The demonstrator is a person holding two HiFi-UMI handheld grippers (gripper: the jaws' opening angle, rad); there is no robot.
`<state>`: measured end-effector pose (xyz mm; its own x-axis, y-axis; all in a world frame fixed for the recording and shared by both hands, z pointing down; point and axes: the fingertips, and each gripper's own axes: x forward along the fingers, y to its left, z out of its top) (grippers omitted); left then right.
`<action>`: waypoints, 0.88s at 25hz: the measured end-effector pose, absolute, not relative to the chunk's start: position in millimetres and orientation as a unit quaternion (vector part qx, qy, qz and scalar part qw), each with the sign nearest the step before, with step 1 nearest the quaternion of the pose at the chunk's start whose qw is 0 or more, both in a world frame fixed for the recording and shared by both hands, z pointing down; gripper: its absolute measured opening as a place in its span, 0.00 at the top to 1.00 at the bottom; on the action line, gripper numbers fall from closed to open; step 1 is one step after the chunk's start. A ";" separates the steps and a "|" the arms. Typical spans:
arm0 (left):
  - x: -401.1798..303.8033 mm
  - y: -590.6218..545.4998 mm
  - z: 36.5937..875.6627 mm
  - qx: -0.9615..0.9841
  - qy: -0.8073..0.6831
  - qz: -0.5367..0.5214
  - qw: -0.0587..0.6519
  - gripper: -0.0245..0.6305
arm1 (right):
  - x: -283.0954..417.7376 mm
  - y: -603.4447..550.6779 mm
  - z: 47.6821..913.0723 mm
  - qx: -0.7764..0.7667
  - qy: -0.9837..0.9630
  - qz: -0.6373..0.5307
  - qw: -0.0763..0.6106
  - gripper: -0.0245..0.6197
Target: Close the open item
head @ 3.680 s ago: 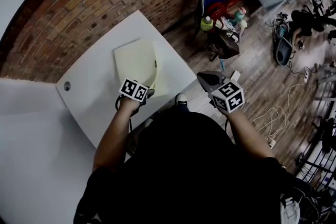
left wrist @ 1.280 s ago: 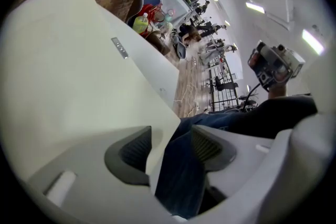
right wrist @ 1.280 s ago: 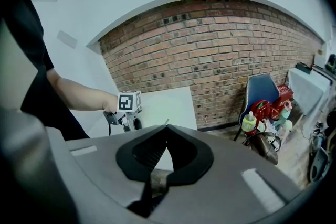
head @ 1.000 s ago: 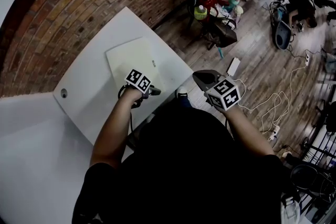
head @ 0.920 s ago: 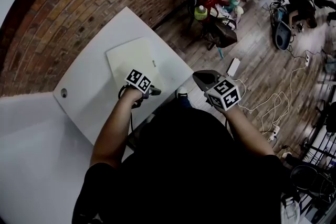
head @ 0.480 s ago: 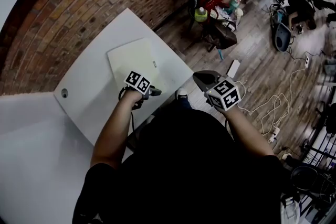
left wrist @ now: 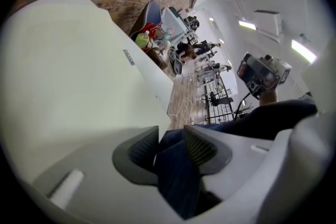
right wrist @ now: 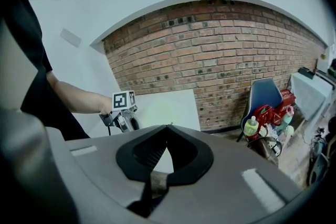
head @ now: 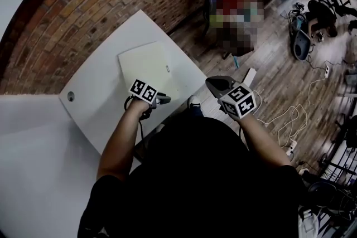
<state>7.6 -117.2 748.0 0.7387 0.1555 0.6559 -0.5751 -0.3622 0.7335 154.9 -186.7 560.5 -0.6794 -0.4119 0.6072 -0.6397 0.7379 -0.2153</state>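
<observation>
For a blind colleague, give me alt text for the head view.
From above, a person in a dark top holds the left gripper at the near edge of a white table, close to a flat pale yellow item; its jaws, with nothing between them, have just been closing. The right gripper hangs over the wooden floor.

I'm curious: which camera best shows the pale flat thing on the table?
Head view: all of the pale flat thing shows from above. Left gripper view: only its surface, very close. Right gripper view: a faint far patch.
</observation>
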 end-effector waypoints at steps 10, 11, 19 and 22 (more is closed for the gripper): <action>-16.4 -139.4 709.1 0.798 -0.208 0.280 0.492 0.89 | 141.1 -193.0 548.0 0.285 -0.900 0.194 0.265 0.95; -19.2 -141.7 704.6 0.802 -0.216 0.281 0.481 0.90 | 139.2 -192.9 546.7 0.283 -0.902 0.192 0.265 0.95; -21.5 -146.3 657.5 0.831 -0.253 0.273 0.414 0.94 | 130.0 -186.3 534.6 0.262 -0.907 0.192 0.268 0.95; -24.4 -143.9 644.8 0.833 -0.265 0.264 0.408 0.95 | 126.4 -191.4 531.5 0.262 -0.911 0.175 0.266 0.95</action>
